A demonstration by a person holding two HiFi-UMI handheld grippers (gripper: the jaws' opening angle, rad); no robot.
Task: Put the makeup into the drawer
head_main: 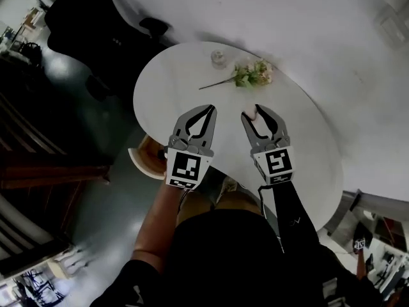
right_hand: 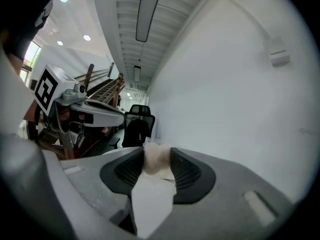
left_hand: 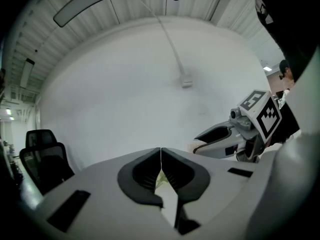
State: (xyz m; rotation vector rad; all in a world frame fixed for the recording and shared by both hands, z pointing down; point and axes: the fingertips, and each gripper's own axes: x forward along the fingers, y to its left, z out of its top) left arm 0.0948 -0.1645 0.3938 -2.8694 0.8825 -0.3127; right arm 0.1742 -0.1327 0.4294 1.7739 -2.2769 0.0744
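Both grippers hover side by side over a white oval table (head_main: 172,82). My right gripper (head_main: 253,111) is shut on a small pale beige makeup sponge (head_main: 250,112). In the right gripper view the sponge (right_hand: 156,160) sits squeezed between the two dark pads at the tips of that gripper (right_hand: 157,152). My left gripper (head_main: 209,109) has its jaws together and holds nothing. In the left gripper view its tips (left_hand: 160,152) touch along one line, and the right gripper (left_hand: 227,136) shows beside it.
A sprig of pale flowers (head_main: 254,73) and a small glass jar (head_main: 218,57) lie at the table's far side. A black office chair (head_main: 96,24) stands beyond the table on the left. A round wooden seat (head_main: 146,157) pokes out under the near edge.
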